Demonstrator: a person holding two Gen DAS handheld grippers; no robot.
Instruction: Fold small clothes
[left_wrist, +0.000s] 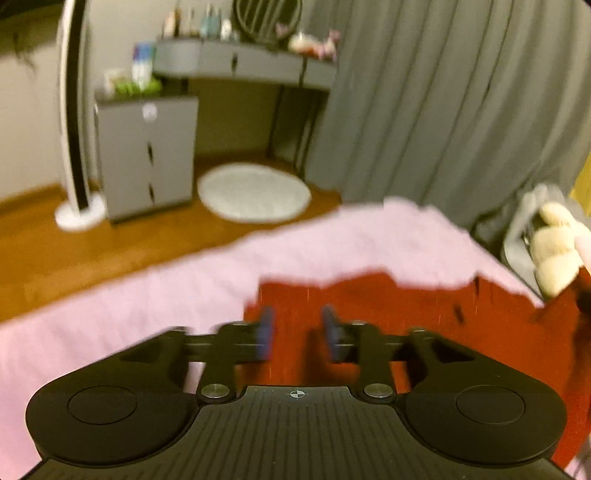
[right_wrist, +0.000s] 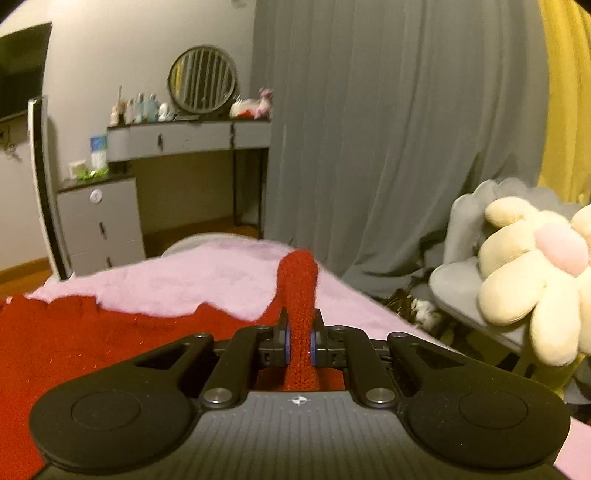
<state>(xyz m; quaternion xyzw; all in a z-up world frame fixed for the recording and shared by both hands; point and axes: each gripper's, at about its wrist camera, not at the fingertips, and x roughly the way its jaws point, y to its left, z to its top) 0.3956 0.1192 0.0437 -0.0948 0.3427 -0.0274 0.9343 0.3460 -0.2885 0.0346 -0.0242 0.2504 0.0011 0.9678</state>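
A red knitted garment (left_wrist: 424, 325) lies on a pink blanket (left_wrist: 155, 295). In the left wrist view, which is blurred, my left gripper (left_wrist: 297, 334) is open just above the garment's left part, its blue pads apart with nothing between them. In the right wrist view my right gripper (right_wrist: 300, 341) is shut on a bunched fold of the red garment (right_wrist: 299, 295), which sticks up past the fingertips. The rest of the garment (right_wrist: 74, 339) spreads to the left on the blanket (right_wrist: 192, 280).
A grey chair (right_wrist: 461, 291) with a cream flower-shaped plush (right_wrist: 535, 266) stands right of the bed. Grey curtain (right_wrist: 388, 147), grey dressing table (right_wrist: 192, 138), drawer cabinet (right_wrist: 99, 225), a white floor fan (left_wrist: 74, 122) and a round white rug (left_wrist: 255, 192) lie beyond.
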